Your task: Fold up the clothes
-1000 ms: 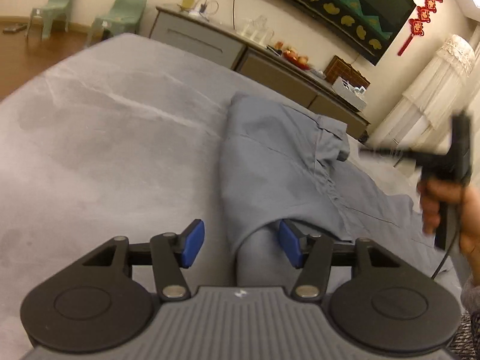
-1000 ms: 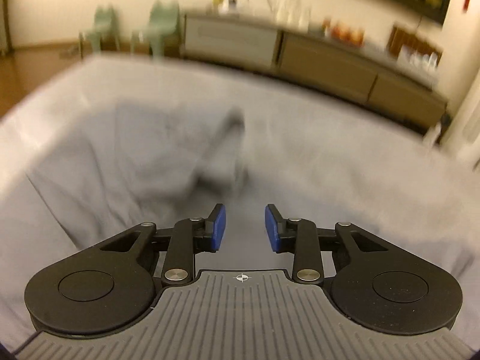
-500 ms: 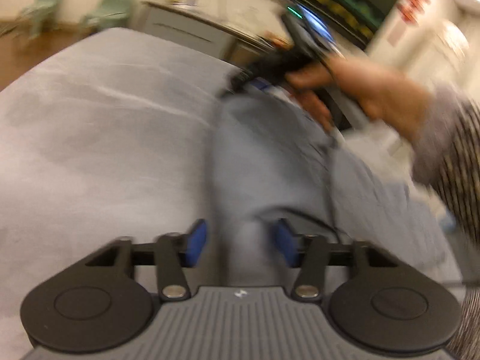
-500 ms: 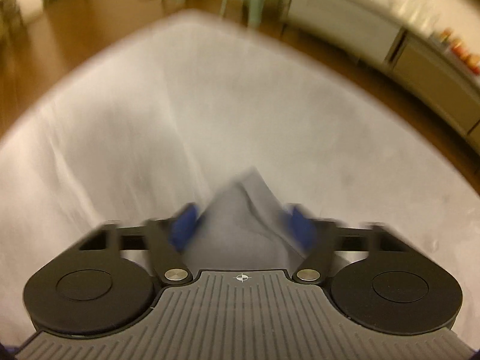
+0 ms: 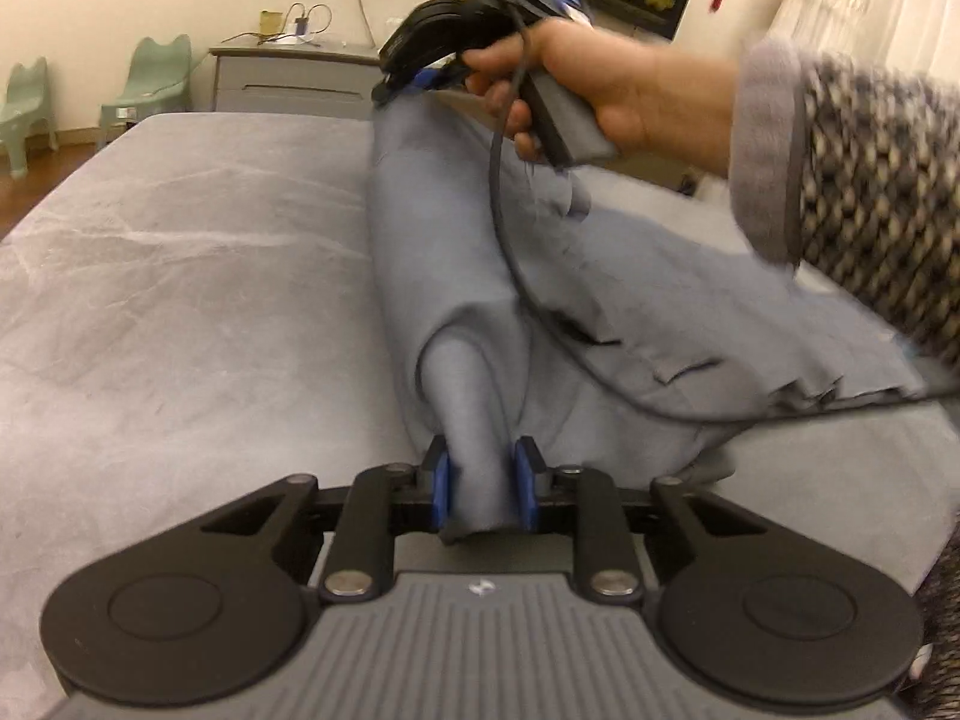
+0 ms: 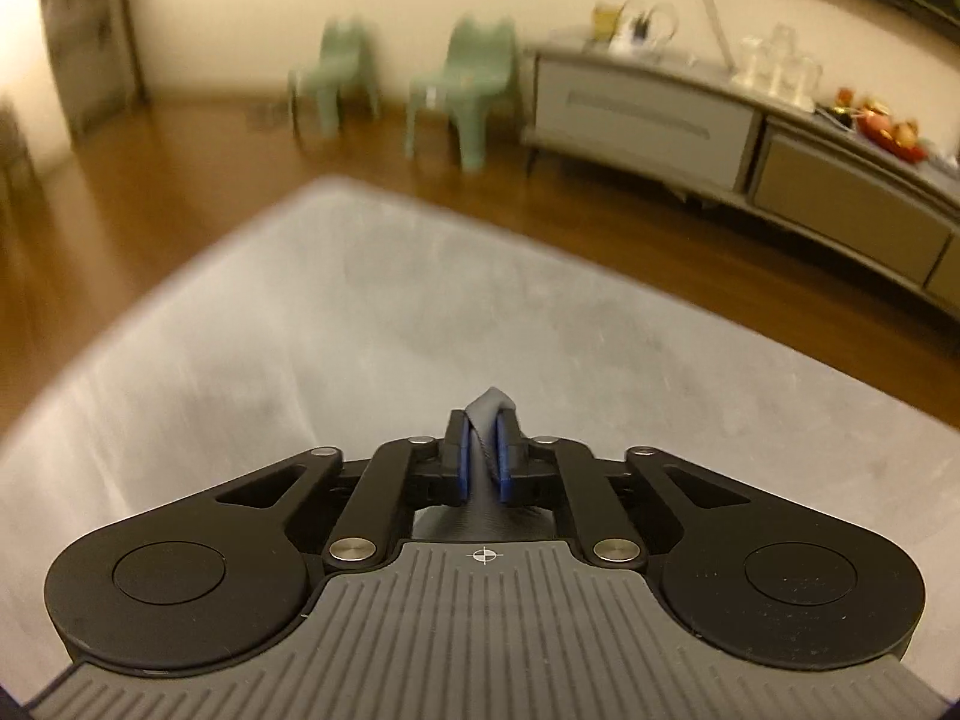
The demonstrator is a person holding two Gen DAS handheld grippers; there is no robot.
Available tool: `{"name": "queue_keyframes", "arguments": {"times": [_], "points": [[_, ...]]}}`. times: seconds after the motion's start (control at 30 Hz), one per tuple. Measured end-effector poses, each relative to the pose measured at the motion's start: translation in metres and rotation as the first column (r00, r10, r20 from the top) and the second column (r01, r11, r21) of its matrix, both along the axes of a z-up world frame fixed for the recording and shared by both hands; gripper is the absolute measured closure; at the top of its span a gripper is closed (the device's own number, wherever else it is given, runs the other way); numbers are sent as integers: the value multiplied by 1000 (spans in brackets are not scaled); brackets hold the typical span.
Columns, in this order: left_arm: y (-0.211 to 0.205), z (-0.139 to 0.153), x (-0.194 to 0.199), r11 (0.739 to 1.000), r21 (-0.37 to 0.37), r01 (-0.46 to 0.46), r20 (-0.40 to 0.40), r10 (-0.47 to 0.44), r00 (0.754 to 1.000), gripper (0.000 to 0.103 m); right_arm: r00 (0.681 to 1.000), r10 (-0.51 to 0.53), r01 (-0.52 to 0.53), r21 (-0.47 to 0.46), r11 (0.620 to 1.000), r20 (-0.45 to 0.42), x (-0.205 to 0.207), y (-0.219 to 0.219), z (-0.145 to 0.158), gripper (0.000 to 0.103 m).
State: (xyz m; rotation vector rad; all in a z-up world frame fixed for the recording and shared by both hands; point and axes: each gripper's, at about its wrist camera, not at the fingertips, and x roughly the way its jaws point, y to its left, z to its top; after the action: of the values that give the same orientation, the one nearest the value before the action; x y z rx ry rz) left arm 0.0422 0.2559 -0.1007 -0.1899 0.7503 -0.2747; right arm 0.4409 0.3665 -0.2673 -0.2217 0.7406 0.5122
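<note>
A blue-grey garment lies across the grey bed. My left gripper is shut on its near edge, a fold of cloth pinched between the blue pads. In the left wrist view a person's hand holds the right gripper above the garment's far end, lifting that end. In the right wrist view my right gripper is shut on a thin fold of the garment, which pokes out past the pads. Its cable hangs across the cloth.
The bed's far edge meets a wooden floor. Two green chairs and a long grey sideboard stand by the wall. A patterned sleeve crosses the right of the left wrist view.
Both grippers have shut on the garment. The right gripper swung from the right side across to the garment's far end and raised it. The left gripper closed on the near edge.
</note>
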Motion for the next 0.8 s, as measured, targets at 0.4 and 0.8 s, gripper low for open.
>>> {"name": "queue_keyframes", "arguments": {"times": [0.4,0.8], "points": [[49,15,5,962,-200,-187,18,195,981,68,996,-83,92,275,957,-45,-150,-135,48,36],[0,2,24,997,25,-75,-26,76,997,64,978,-126,148,131,980,-164,-209,-186,-30,103]]}}
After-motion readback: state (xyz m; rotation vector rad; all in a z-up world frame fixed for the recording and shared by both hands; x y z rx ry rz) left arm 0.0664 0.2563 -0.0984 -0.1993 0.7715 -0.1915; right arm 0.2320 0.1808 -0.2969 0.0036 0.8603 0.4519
